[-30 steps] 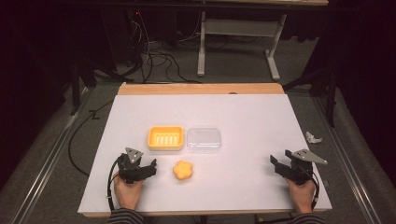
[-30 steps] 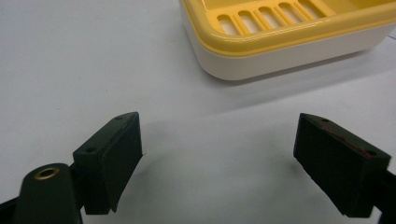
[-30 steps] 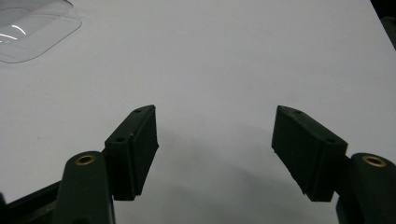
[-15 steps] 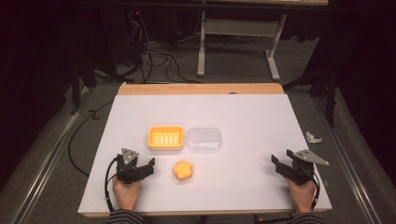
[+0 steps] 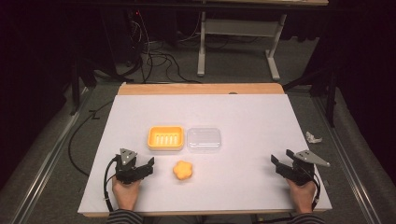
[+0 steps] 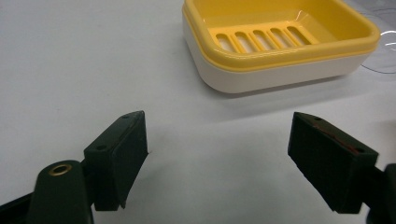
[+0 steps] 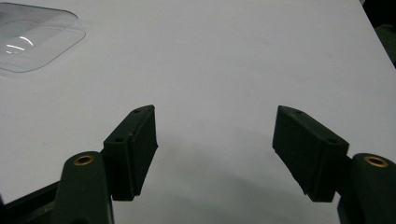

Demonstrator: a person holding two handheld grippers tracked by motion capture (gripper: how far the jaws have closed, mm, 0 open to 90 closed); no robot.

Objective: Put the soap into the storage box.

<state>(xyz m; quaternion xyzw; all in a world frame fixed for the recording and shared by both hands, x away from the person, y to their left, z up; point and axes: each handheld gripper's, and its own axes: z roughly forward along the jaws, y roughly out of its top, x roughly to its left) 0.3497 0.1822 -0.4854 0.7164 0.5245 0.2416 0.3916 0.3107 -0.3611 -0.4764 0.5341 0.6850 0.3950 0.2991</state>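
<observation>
My left gripper (image 5: 140,169) has drifted slightly back toward me, jaws wide apart, holding nothing. Yellow soap dish (image 5: 165,138) sits ahead; flower-shaped orange soap (image 5: 183,170) lies just right of it, untouched. Clear lid (image 5: 204,138) adjoins the dish. Right gripper (image 5: 282,164) unmoved, jaws likewise apart and bare. Pickup not begun.

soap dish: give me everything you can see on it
The soap dish is a rounded rectangle, a yellow slotted tray seated in a white base, looking like plastic. It is empty and sits upright on the table, left of the clear lid, very close to it. No claw touches it.
</observation>
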